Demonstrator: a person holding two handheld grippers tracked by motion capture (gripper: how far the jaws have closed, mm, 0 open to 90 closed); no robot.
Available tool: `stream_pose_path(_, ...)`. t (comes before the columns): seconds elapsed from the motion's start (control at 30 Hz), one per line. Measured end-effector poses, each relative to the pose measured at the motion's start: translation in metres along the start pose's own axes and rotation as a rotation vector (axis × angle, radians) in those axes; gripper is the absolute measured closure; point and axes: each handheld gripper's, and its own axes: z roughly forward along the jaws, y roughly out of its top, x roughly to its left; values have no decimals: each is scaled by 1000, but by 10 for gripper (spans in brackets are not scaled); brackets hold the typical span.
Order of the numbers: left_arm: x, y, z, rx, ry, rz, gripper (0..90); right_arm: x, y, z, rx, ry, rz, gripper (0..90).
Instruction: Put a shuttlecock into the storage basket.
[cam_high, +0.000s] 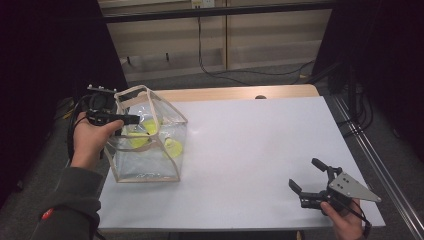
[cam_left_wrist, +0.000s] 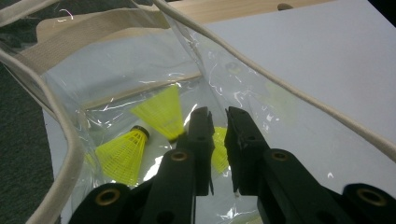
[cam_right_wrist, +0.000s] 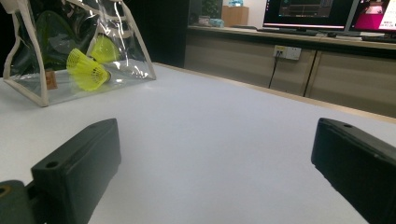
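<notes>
Clear plastic bag (cam_high: 150, 137) with yellow shuttlecocks (cam_high: 139, 138) sits at table's (cam_high: 250, 150) 9 o'clock, left gripper (cam_high: 131, 119) pinched on its wall to steady it, right gripper (cam_high: 306, 176) spread, idle at 5 o'clock.

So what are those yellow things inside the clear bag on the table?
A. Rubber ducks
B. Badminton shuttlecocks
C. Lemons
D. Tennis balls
B: the left gripper view shows yellow shuttlecocks, each a netted cone skirt ending in a small rounded tip, lying inside the clear bag.
</notes>
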Motion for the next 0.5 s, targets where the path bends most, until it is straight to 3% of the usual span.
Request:
stream_pose_path(0.17,-3,3,-4,-19,-5,3,784,0,0,0,0,0,2,14)
stream_pose_path(0.5,-12,6,-9,-60,-58,1,646,0,0,0,-1,-1,1,14)
